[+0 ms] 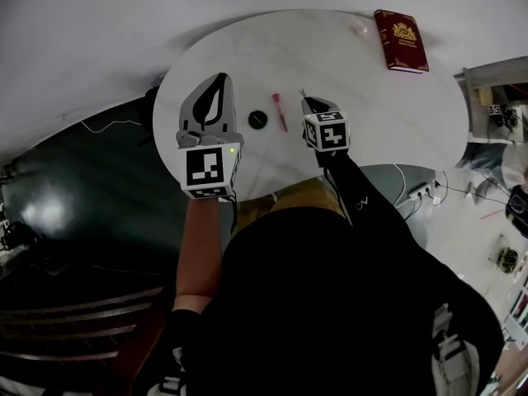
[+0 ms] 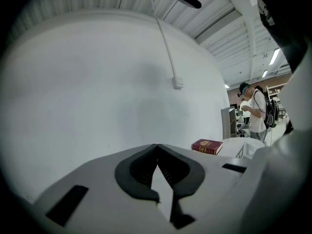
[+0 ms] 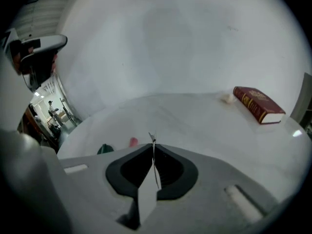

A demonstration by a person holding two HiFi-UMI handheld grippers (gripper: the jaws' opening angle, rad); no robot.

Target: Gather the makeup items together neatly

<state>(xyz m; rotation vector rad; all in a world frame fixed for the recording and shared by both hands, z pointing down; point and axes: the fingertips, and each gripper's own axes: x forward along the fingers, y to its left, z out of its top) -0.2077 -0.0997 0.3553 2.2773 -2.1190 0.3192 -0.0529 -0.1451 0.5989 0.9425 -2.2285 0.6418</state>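
White table (image 1: 388, 130): your work surface, with a red book (image 1: 400, 40) at its far right. Left gripper (image 1: 219, 78): jaws pressed together, empty. Right gripper (image 1: 307, 100): jaws pinching a thin sliver (image 3: 152, 139) you cannot identify. Black compact (image 1: 258, 120) and red stick (image 1: 279, 110) lie close together between your grippers. Gathering looks barely begun.

Red book (image 1: 401, 41) flat at upper right of round white worktop (image 1: 371, 130). Small pale object (image 1: 358, 28) just left of it. Power strip (image 1: 423, 191) on floor, right. Person with backpack (image 2: 257, 112) in background, right.
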